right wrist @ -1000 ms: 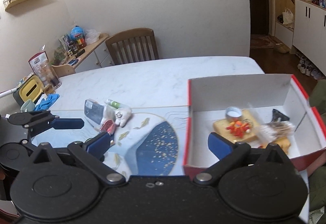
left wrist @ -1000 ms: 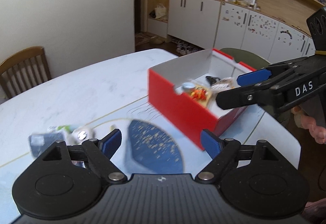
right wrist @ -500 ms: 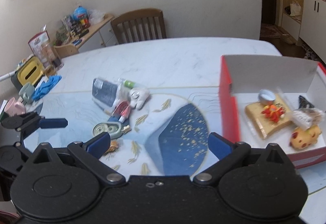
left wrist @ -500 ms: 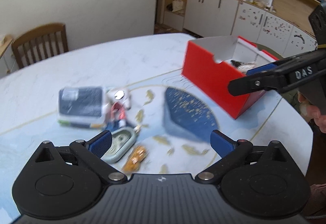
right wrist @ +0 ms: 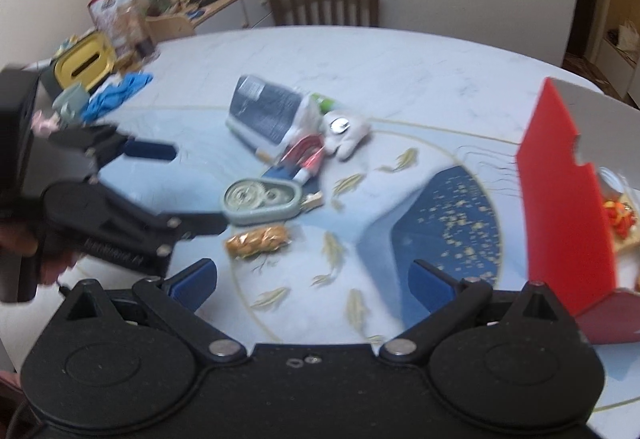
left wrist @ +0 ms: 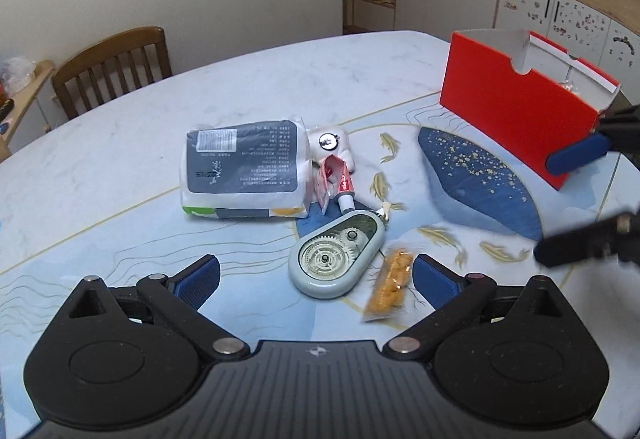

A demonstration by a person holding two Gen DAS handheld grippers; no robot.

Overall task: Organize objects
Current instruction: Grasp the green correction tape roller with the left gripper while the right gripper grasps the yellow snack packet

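One wooden chair [left wrist: 112,69] stands at the far left edge of the marble table [left wrist: 120,159]; further right lies one grey-and-white tissue pack [left wrist: 244,169], flat on the tabletop; touching its right side are one white tooth-shaped toy [left wrist: 332,147] and one red toothpaste tube [left wrist: 340,183], the tube's cap towards the camera; just below them lies one pale green correction-tape dispenser [left wrist: 336,255], its two gears showing through the clear cover; just beside it on the right lies one orange snack packet [left wrist: 390,283]. The left gripper [left wrist: 316,279] hangs over this cluster with its two blue pads [left wrist: 198,279] spread wide, having just finished opening, and nothing is pressed between them; the dispenser and packet lie below the gap. Further right stands one red box [left wrist: 516,119], upright and open-topped, well apart from the cluster; in the right wrist view some food items show inside it, too blurred to count. The right gripper [right wrist: 312,283] is also spread wide and empty, over the blue patch of the mat [right wrist: 444,223].
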